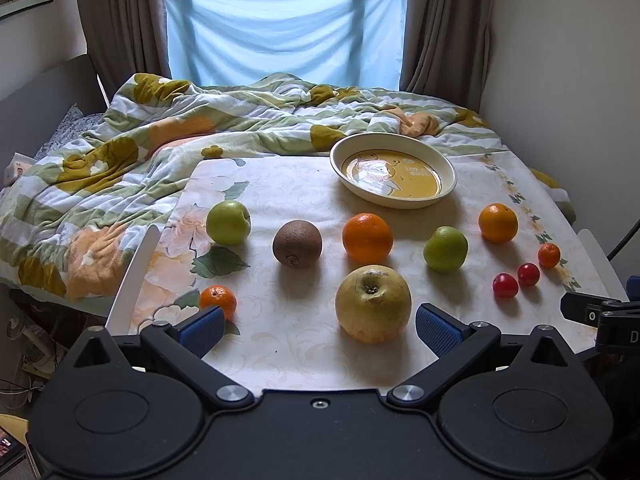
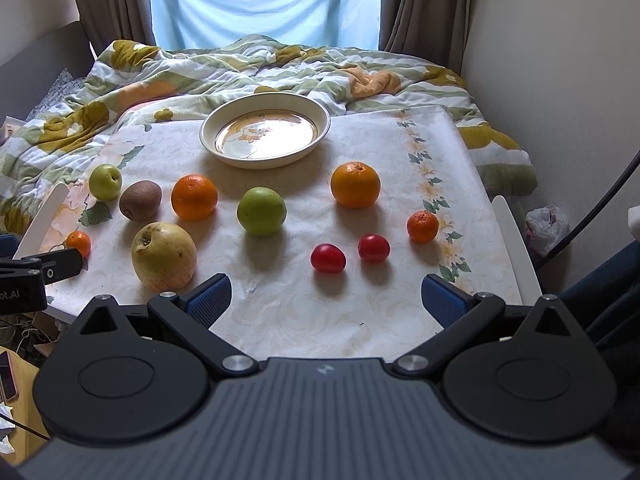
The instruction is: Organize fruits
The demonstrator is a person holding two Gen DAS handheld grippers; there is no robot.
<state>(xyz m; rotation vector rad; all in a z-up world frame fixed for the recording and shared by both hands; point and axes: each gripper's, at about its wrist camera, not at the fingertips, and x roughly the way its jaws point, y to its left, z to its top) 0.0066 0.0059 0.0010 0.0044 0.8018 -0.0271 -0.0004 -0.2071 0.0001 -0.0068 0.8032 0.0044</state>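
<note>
While untouched, 10 fruits [image 2: 261, 211] apart.

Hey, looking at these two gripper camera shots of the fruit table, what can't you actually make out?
- Small mandarin, left wrist view: its near side is hidden behind the left gripper finger.
- Plate picture, right wrist view: washed out by window glare.
- Near edge of the table, both views: covered by the gripper bodies.
- Right gripper from outside: only a cut-off black part at the left wrist view's right edge.
</note>
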